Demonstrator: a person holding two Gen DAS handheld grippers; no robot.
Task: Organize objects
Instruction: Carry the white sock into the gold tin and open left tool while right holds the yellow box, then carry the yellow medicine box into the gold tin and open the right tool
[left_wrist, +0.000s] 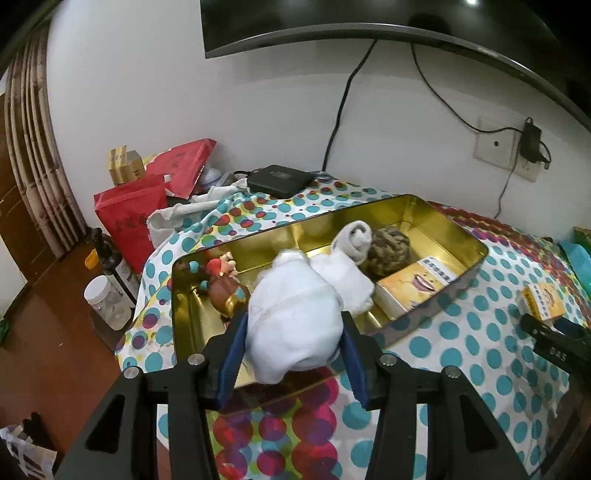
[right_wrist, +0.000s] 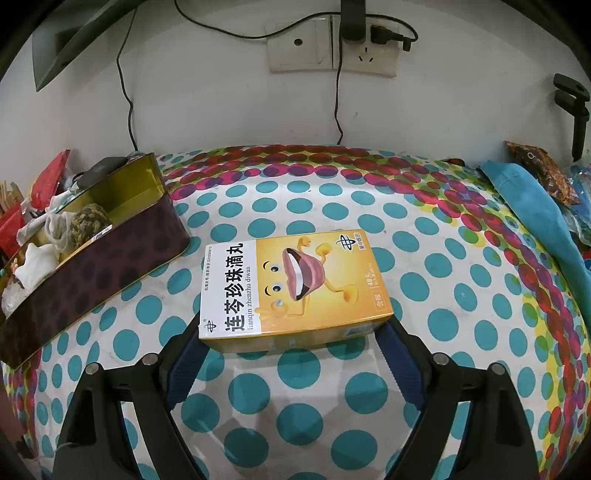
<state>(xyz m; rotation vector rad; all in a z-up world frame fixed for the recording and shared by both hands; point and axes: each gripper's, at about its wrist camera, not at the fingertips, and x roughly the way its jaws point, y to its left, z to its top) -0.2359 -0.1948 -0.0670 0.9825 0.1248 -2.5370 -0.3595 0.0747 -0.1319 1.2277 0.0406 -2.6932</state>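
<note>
Over the near rim of the gold tin (left_wrist: 458, 230), the left gripper (left_wrist: 293, 328) pointed forward and slightly down, its blue pads clamped on a white cloth bundle (left_wrist: 295, 321) held above the tin's edge. Inside the tin lay a rolled white sock (left_wrist: 354, 240), a brown knitted ball (left_wrist: 388, 249), a yellow medicine box (left_wrist: 417, 284) and a small figurine (left_wrist: 225, 288). At table level on the dotted cloth (right_wrist: 332, 406), the right gripper (right_wrist: 291, 332) sat low, tongs spread wide, straddling the near end of a second yellow medicine box (right_wrist: 295, 288); pad contact unclear. That box lay flat, just right of the tin.
</note>
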